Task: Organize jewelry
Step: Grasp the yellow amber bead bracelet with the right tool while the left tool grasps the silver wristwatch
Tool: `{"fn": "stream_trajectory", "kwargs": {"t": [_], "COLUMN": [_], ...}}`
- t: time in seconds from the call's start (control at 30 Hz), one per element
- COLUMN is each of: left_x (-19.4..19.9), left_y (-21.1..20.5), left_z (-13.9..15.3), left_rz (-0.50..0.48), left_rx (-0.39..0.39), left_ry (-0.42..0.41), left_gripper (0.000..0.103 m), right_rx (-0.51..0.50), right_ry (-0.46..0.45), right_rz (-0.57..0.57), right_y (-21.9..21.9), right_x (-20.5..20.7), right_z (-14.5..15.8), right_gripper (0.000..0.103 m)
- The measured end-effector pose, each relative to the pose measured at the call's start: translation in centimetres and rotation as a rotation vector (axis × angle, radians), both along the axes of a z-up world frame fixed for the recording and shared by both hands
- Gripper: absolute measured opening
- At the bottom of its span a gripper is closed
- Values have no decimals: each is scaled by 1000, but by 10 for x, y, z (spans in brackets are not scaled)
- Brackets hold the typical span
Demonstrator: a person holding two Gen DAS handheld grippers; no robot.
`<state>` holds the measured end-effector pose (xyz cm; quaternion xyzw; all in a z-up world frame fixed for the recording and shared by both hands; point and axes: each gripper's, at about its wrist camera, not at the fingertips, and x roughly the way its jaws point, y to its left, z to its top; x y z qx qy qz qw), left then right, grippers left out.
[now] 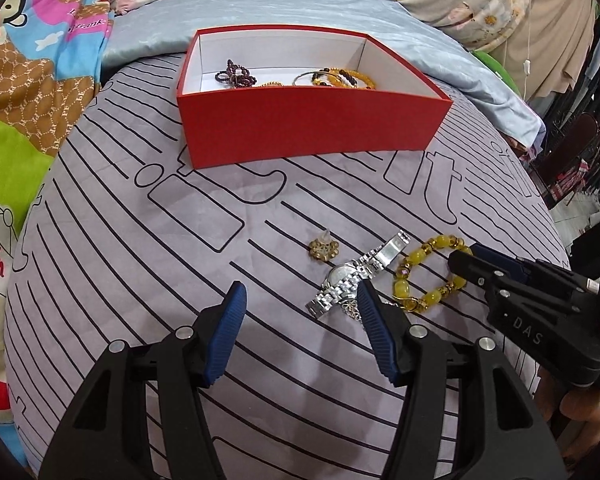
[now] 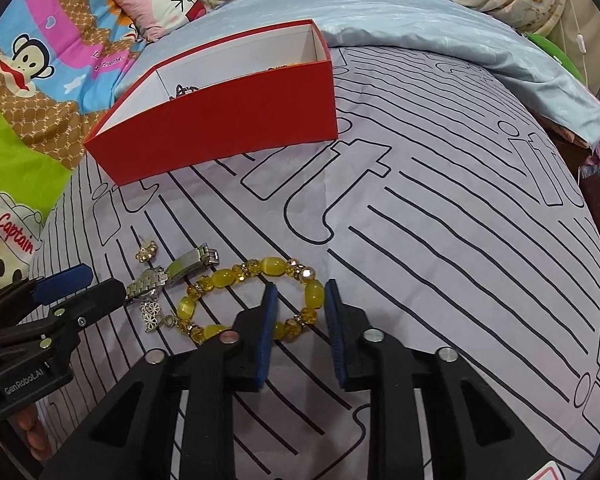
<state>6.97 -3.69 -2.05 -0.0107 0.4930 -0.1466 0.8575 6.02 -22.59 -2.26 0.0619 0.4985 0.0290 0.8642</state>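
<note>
Lying watch [image 1: 354, 276], band toward box [image 1: 312, 128]

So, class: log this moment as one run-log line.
left gripper: open, by watch | right gripper: open, straddling yellow bracelet | red box: partly filled

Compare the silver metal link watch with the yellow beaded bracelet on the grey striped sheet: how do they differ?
The silver metal link watch lies stretched out in a line; the yellow beaded bracelet forms a closed loop. The watch is flat steel links, the bracelet rounded translucent beads. The open right gripper straddles the bracelet; the open left gripper has one finger beside the watch. Both lie outside the red box.
</note>
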Motion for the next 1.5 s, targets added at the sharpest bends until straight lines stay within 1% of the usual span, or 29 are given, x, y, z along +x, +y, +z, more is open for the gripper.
{"fn": "stream_trajectory", "kwargs": {"t": [0.1,0.3,0.4,0.5,0.63,0.7,0.73,0.77,0.83,0.87,1.03,1.23,1.5], "left_x": [-1,-2,-3,-5,-7,-9,-9,-9,-9,-9,-10,-14,-16], "left_y": [-2,-6,-7,-9,-14,-15,-16,-17,-17,-17,-14,-10,0], "left_z": [-2,-9,-12,-13,-14,-14,-14,-14,-14,-14,-10,11,41], "left_rz": [-12,-28,-35,-47,-76,-87,-91,-98,-98,-100,-97,-92,-68], "left_rx": [5,-3,-11,-10,-20,-24,-24,-27,-33,-38,-64,-104,-133], "left_ry": [1,2,-1,-20,-28,-29,-27,-25,-22,-20,-13,-31,-67], "left_gripper": [55,55,51,46,30,26,20,17,16,13,11,10,10], "right_rx": [-2,9,19,30,37,38,39,40,42,43,51,64,90], "right_ry": [1,3,6,9,12,12,12,13,13,13,6,-27,-93], "right_rz": [-9,-15,-19,-23,-26,-26,-26,-27,-27,-27,-30,-23,-6], "right_y": [-4,-6,-7,-9,-9,-9,-9,-9,-10,-10,-11,-9,-6], "right_x": [-1,-5,-8,-10,-12,-12,-12,-12,-13,-13,-16,-19,-24], "right_z": [-1,-1,-2,-1,-1,-1,-1,-1,-1,-1,3,18,45], "right_gripper": [9,9,9,9,9,9,9,9,9,9,9,9,9]}}
